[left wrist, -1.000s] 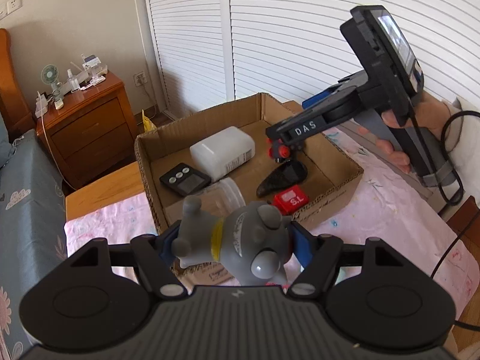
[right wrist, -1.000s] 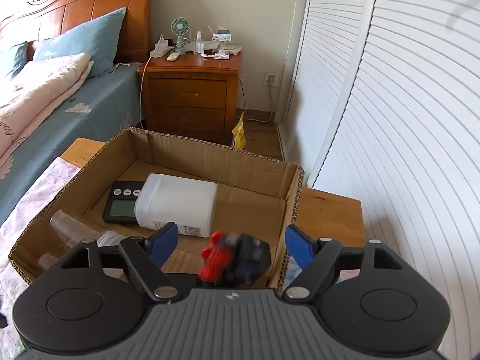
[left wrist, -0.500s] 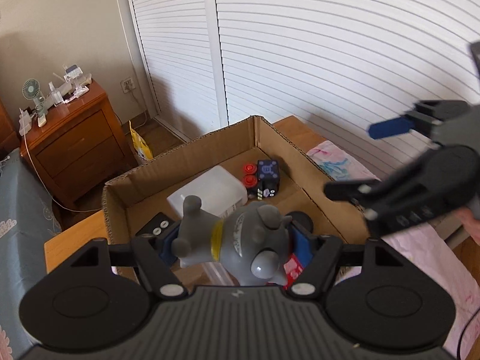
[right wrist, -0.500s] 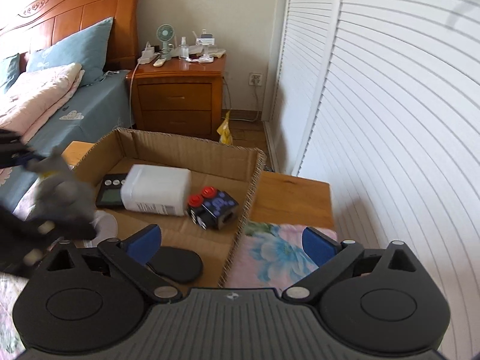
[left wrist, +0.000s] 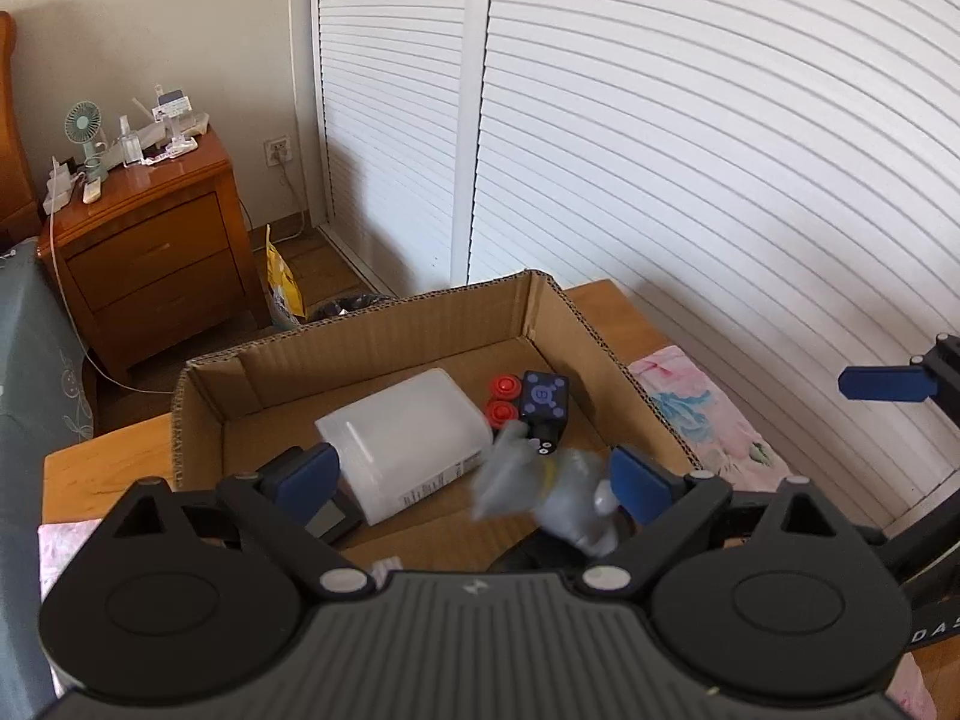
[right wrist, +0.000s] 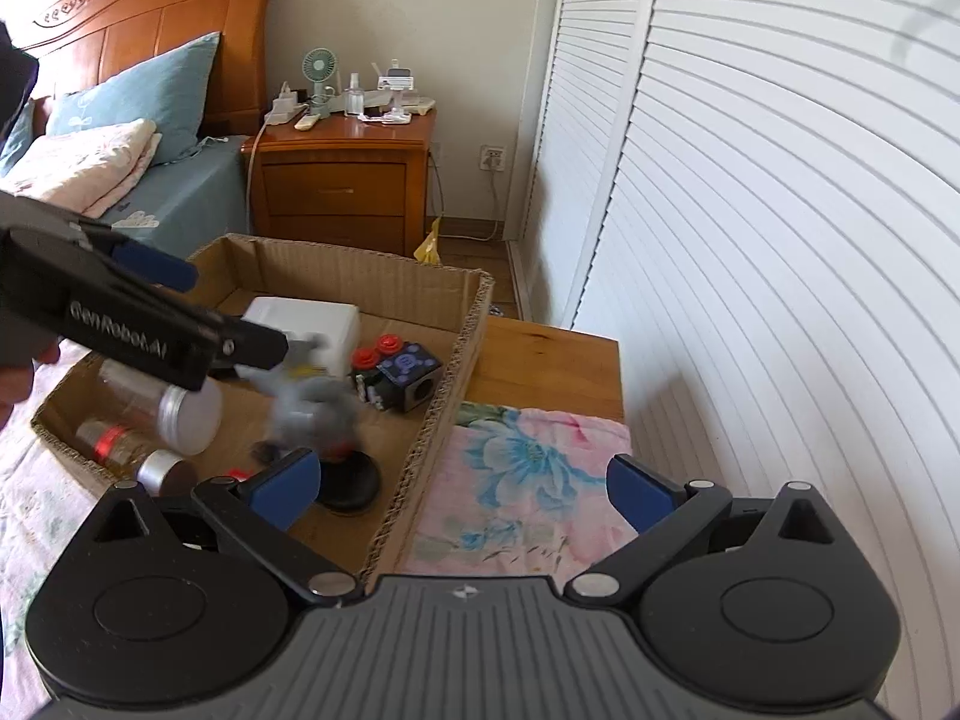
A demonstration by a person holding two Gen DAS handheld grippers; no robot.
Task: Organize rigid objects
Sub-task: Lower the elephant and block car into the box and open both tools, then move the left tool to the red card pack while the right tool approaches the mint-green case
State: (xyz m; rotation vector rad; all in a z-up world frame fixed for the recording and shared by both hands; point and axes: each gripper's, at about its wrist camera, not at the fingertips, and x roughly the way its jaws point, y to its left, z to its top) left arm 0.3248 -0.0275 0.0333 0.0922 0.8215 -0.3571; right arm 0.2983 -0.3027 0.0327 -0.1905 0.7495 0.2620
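Note:
My left gripper (left wrist: 474,474) hangs over the cardboard box (left wrist: 528,306), and its jaws are opening. A grey toy figure (left wrist: 540,492) with a yellow band is blurred between the fingers, and neither pad touches it. From the right wrist view the same figure (right wrist: 312,402) shows just under the left gripper's fingers (right wrist: 252,348). My right gripper (right wrist: 468,480) is open and empty, over the box's right wall (right wrist: 474,324) and a flowered cloth (right wrist: 528,456). In the box lie a white container (left wrist: 408,432) and a dark cube toy (left wrist: 543,402) with red buttons.
The box also holds a clear jar (right wrist: 162,408) with a silver lid, a small spice bottle (right wrist: 120,444) and a black oval object (right wrist: 351,480). A wooden nightstand (right wrist: 342,192) and a bed stand beyond the box. White louvred doors (right wrist: 750,240) fill the right side.
My left gripper has moved over the box and opened, letting go of the grey figure. My right gripper has opened wide, left the cube toy in the box and drawn back.

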